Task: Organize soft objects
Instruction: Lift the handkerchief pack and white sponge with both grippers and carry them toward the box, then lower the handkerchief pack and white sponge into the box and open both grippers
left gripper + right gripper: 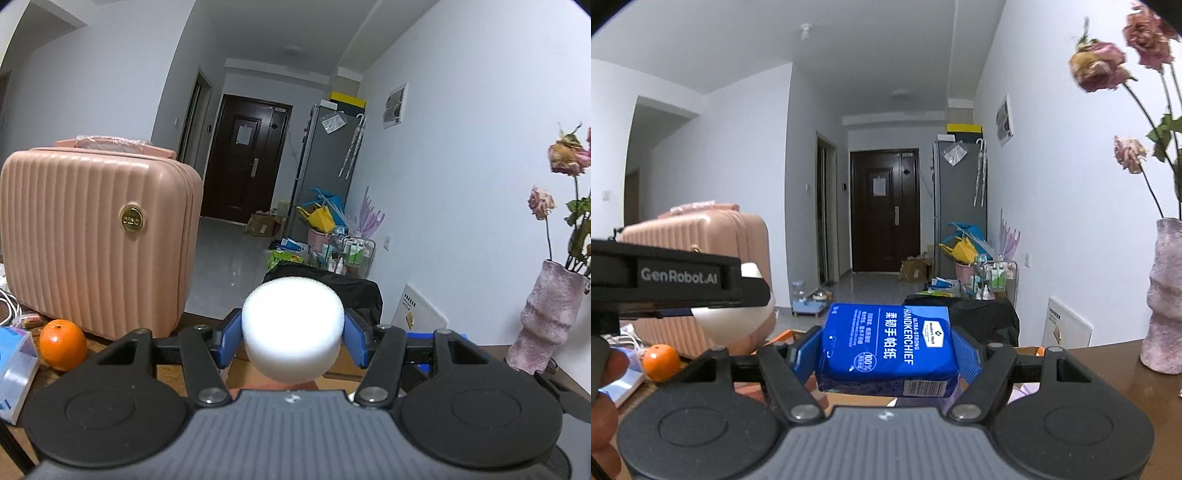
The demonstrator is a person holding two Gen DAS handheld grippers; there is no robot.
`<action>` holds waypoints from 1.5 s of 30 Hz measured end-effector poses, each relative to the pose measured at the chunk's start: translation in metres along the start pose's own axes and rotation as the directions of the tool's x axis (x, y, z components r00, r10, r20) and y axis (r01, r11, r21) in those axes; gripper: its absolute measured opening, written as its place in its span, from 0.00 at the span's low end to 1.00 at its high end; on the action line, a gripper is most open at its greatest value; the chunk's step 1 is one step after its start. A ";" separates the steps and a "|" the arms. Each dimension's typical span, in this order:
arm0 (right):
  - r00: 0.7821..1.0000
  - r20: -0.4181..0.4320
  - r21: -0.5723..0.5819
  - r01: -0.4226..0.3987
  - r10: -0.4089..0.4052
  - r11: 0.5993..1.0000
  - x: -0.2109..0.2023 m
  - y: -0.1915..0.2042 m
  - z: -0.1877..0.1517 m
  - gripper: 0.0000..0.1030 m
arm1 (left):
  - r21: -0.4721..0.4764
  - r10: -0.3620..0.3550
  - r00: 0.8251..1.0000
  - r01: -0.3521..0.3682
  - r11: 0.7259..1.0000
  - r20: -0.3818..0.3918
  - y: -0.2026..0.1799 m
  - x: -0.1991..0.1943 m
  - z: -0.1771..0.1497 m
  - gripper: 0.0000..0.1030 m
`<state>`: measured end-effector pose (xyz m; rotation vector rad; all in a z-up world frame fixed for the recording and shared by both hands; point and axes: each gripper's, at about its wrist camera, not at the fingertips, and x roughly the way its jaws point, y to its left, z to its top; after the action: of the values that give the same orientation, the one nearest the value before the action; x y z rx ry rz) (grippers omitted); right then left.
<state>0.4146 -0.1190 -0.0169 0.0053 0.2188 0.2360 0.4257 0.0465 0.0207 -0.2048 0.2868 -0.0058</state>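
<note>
Your left tool [293, 332] is clamped on a round white foam sponge [293, 328], held up above the brown wooden counter [517, 362]. Your right tool [886, 354] grips a blue plastic pack of handkerchief tissues [890, 341], also lifted. Farther left on the counter sit an orange [62, 345] and a ribbed pink hard-shell suitcase [96, 240].

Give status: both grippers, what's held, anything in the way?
Left gripper shut on white foam puck. Right gripper shut on blue handkerchief pack. Both held above the table. Pink suitcase and orange sit left; nothing directly ahead.
</note>
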 end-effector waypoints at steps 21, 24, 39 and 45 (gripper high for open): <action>0.984 -0.155 -0.064 0.078 -0.087 0.995 0.068 -0.001 0.004 0.71 | 0.034 0.027 0.993 -0.023 0.999 -0.119 -0.004 0.068 -0.012 0.57; 0.980 -0.173 -0.065 0.086 -0.096 0.994 0.068 -0.003 0.001 0.76 | 0.031 0.015 0.992 -0.011 0.999 -0.122 -0.003 0.066 -0.012 0.71; 0.979 -0.163 0.010 0.127 -0.123 0.992 0.048 -0.034 0.004 1.00 | 0.093 0.079 0.993 -0.071 0.993 -0.083 -0.007 0.039 -0.007 1.00; 0.980 -0.156 0.008 0.129 -0.126 0.992 0.045 -0.037 0.004 1.00 | 0.084 0.089 0.993 -0.082 0.993 -0.080 -0.006 0.036 -0.005 1.00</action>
<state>0.4665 -0.1450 -0.0233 -0.0092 0.3755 0.1062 0.4592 0.0383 0.0076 -0.1122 0.3781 0.0593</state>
